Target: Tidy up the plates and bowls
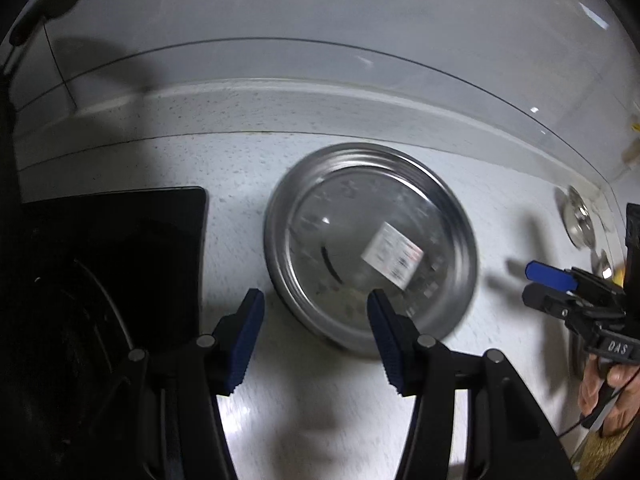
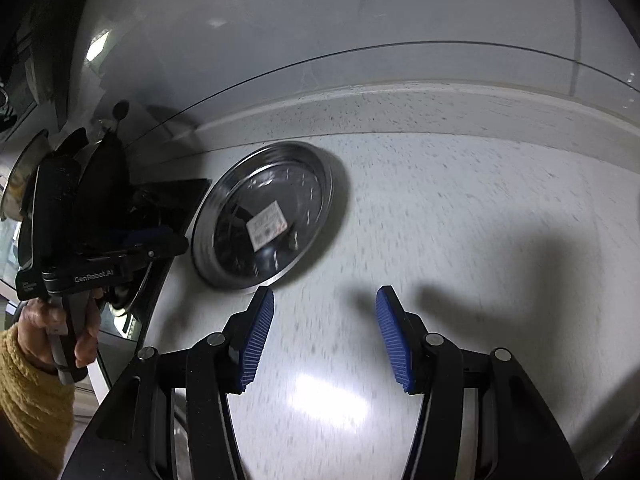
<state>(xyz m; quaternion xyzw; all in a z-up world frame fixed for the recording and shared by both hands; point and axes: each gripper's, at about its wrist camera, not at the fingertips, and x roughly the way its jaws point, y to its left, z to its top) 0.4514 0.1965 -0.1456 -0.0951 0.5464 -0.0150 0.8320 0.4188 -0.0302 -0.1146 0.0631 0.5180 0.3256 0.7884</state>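
Your steel plate (image 1: 370,246), with a white label stuck inside it, lies flat on the speckled white worktop (image 1: 320,400) just beside a black cooktop (image 1: 120,248), nothing blocking it. A clear splash panel (image 1: 360,92) runs along the back wall. Both your left tongs (image 1: 316,338) and right tongs (image 2: 325,338) stand spread, pinching nothing.

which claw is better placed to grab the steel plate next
Left, probably. The left claw is open with the steel plate's near rim right at its fingertips, while the right claw points at bare counter beside the plate.
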